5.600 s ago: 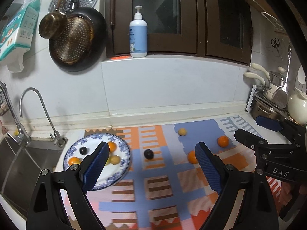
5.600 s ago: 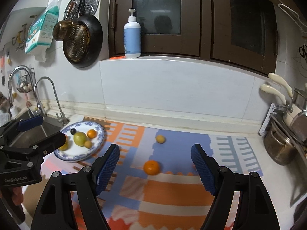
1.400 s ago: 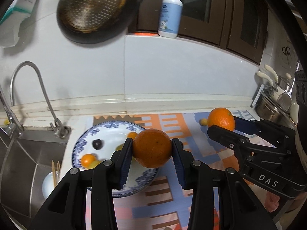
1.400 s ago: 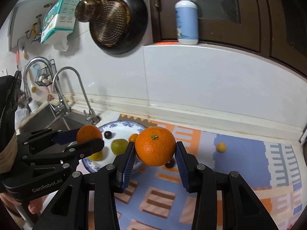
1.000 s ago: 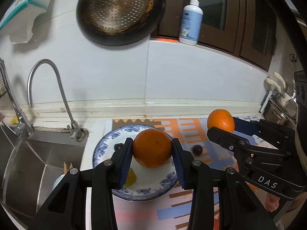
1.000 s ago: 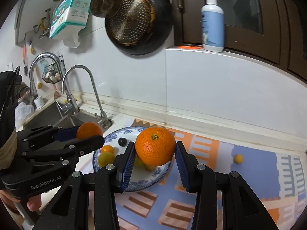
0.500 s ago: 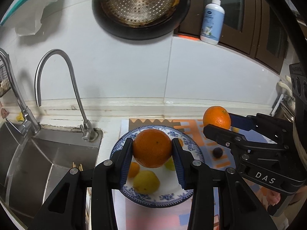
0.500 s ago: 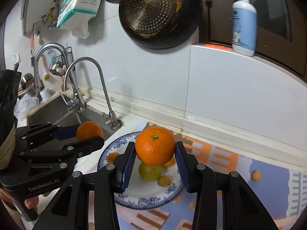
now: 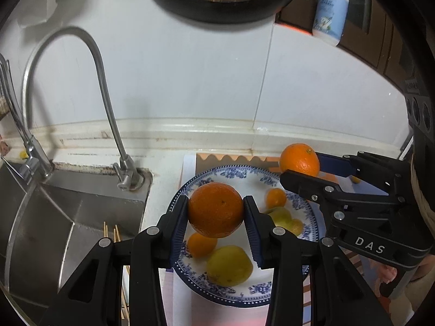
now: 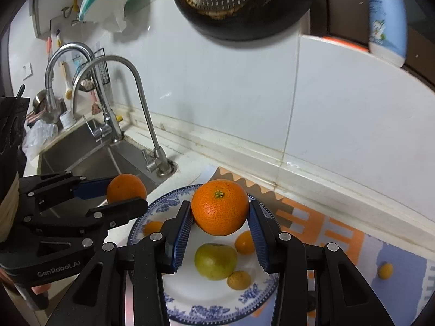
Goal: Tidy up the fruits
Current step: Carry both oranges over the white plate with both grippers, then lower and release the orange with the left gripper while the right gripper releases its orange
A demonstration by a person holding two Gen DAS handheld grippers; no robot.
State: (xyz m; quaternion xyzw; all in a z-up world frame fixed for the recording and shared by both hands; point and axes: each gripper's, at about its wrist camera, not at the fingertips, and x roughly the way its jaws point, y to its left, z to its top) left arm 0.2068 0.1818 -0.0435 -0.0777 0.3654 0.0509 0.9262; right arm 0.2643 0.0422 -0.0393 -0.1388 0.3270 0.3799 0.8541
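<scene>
With both grippers, left gripper (image 9: pixel 216 213) and right gripper (image 10: pixel 219 218), each pinching an orange (image 9: pixel 215 209) mid-frame over the crowded plate (image 9: pixel 310 217), dropping either could knock fruit rolling off toward the sink (image 9: pixel 54 217).

Two wrist views, downward (shared plate (image 9: pixel 312 218))

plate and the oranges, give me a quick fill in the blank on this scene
1. Each tongs grips one ____.
2. The left tongs and right tongs hover over the blue-patterned ____.
3. The biggest fruit lying on the plate is coloured ____.
4. Left of the plate is a steel ____.

Missing words: orange; plate; green; sink
</scene>
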